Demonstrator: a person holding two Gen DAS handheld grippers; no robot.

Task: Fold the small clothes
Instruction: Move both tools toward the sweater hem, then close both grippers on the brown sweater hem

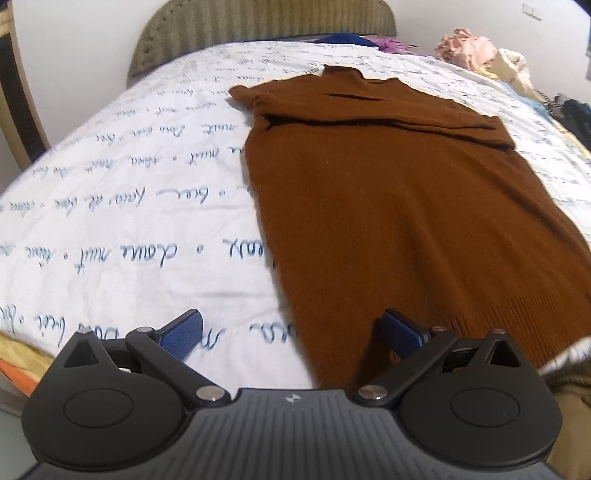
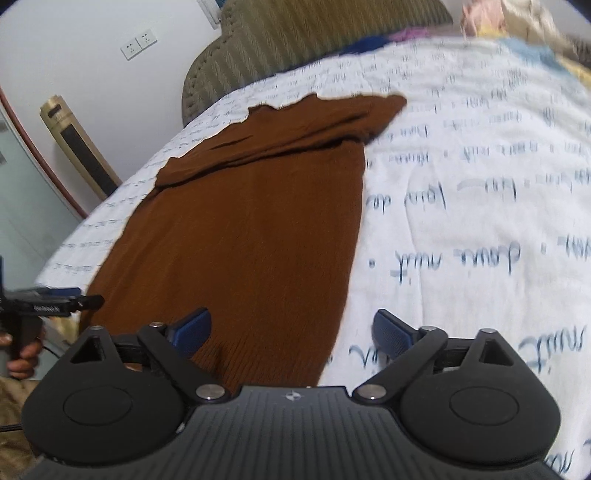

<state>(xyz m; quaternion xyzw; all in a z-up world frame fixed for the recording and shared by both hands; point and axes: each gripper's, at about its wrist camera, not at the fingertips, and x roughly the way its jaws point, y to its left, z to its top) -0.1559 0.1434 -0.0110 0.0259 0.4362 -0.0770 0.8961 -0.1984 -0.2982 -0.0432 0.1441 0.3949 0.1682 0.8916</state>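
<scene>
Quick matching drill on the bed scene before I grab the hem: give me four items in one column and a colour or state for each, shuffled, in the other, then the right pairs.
Column 1:
1. sweater
2. bedspread
3. headboard
4. left gripper

Column 2:
A. olive green, ribbed, at the far end of the bed
B. open, holding nothing, over the near hem
C. brown, lying flat with sleeves folded across
D. white with blue handwriting print

Pairs: 1-C, 2-D, 3-A, 4-B
</scene>
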